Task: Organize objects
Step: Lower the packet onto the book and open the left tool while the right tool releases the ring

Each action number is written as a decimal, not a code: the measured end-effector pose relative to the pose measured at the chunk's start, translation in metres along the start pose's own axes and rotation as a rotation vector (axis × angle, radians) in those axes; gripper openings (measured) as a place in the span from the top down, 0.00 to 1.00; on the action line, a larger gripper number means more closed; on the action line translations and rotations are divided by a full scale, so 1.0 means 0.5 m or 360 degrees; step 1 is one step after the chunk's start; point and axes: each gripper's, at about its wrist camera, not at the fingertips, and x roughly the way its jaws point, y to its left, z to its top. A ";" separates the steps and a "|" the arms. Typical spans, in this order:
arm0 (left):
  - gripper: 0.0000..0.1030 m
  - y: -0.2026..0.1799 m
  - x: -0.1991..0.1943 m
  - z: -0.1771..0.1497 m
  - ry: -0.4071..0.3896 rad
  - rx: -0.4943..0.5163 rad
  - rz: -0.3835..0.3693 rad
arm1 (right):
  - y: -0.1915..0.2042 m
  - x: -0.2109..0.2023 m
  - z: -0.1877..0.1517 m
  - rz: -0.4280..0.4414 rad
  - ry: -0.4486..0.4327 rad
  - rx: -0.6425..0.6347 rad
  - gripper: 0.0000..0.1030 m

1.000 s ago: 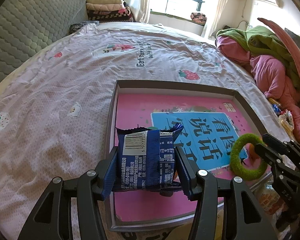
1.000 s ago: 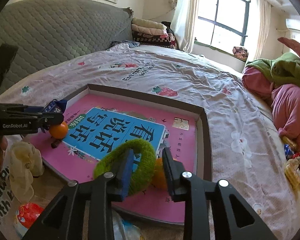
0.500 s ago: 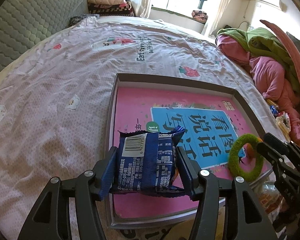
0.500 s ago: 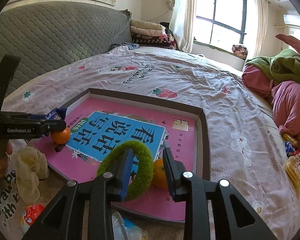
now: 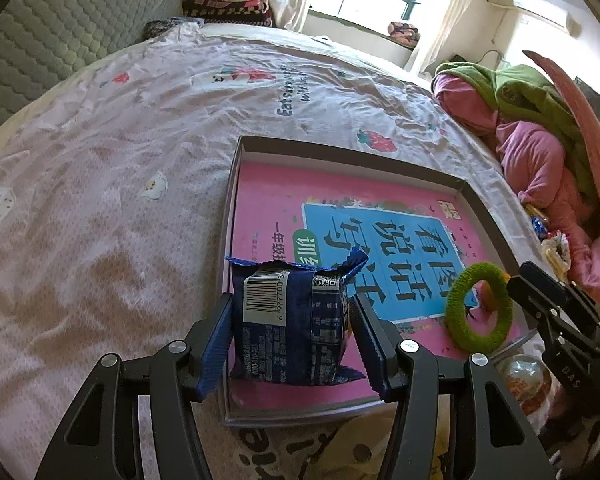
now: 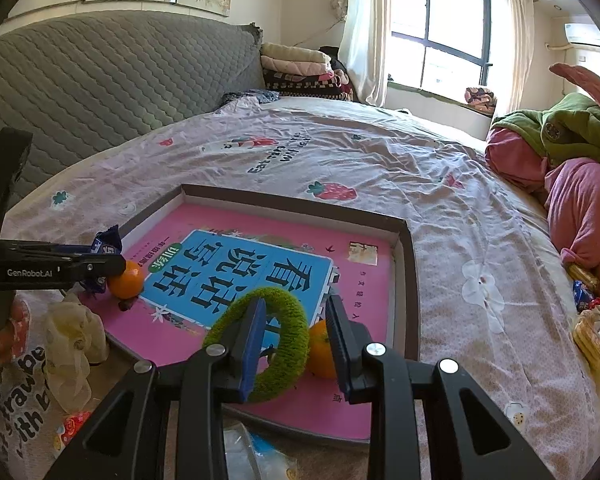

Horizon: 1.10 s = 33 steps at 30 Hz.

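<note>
Left claw (image 5: 292,344) astride blue snack packet (image 5: 290,332) standing in near-left corner of tray (image 5: 340,152) on bed (image 5: 100,200); jaws look eased off, likely the release step. Right claw (image 6: 294,344) clamped on rim of green ring (image 6: 268,340) over tray, orange (image 6: 322,350) just beside. Next: back left claw away, set ring down
</note>
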 end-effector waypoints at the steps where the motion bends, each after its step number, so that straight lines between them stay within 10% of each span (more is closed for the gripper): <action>1: 0.43 0.000 -0.002 -0.001 0.0000 0.0001 0.0001 | 0.000 -0.001 0.000 0.0003 -0.0002 0.0000 0.70; 33: 0.42 -0.026 -0.040 -0.005 -0.0066 0.0092 0.0066 | 0.002 -0.027 0.004 0.0035 -0.0043 0.0029 0.59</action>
